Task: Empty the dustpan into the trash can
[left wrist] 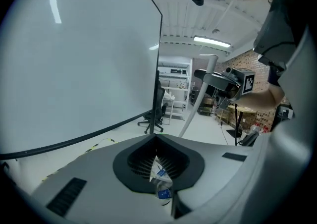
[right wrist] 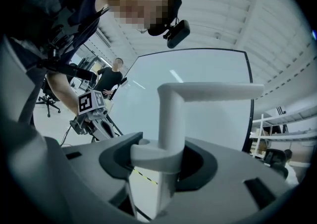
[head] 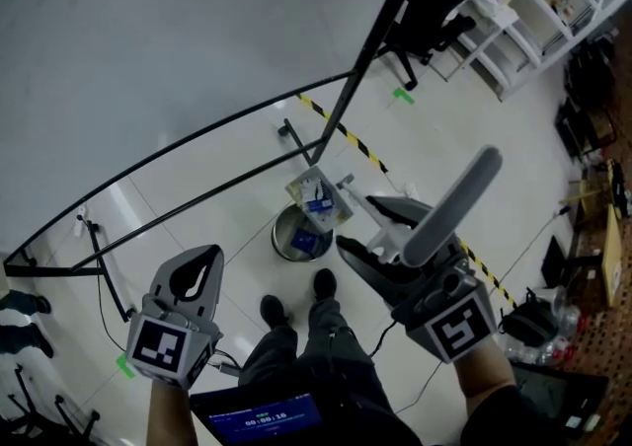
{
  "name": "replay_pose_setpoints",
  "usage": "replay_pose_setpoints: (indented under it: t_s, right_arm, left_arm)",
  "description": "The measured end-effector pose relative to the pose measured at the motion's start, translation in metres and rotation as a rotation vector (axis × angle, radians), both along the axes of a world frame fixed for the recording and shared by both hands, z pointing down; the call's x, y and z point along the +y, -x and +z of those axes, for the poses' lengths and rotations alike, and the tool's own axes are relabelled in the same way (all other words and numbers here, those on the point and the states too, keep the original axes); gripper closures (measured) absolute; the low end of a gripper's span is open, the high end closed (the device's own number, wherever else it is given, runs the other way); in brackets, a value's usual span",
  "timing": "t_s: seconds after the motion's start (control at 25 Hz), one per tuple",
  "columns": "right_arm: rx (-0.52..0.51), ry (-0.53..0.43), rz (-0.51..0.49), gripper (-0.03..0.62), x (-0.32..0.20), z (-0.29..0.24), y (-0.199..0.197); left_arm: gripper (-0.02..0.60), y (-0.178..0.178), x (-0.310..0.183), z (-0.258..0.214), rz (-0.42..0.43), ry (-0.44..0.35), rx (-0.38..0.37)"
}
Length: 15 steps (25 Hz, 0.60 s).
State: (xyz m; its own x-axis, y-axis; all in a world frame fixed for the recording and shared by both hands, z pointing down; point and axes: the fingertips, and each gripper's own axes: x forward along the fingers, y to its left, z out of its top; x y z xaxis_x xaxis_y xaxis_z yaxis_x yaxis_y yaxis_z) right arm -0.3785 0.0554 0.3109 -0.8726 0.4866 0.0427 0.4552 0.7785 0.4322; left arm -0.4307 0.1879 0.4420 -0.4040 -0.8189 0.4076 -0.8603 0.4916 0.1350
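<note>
My right gripper is shut on the pole of a long-handled dustpan; its grey grip sticks up to the right. In the right gripper view the white pole stands clamped between the jaws. The pan hangs tilted over a round metal trash can and holds white paper and a blue-labelled piece. My left gripper is at the lower left, apart from both, jaws together around nothing. Through its opening, the left gripper view shows paper and a small bottle.
A large white board on a black frame stands just beyond the can. Yellow-black tape crosses the floor. An office chair and shelves are at the far right. The person's shoes are next to the can.
</note>
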Motion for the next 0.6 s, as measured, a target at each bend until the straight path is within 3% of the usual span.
replay_pose_setpoints:
  t_s: [0.44, 0.6]
  right_arm:
    - [0.048, -0.047, -0.014, 0.384, 0.018, 0.008, -0.005]
    - [0.056, -0.076, -0.045, 0.384, 0.031, 0.012, -0.02]
  left_arm:
    - [0.591, 0.003, -0.026, -0.029, 0.072, -0.016, -0.128]
    - [0.591, -0.007, -0.028, -0.04, 0.077, -0.024, -0.142]
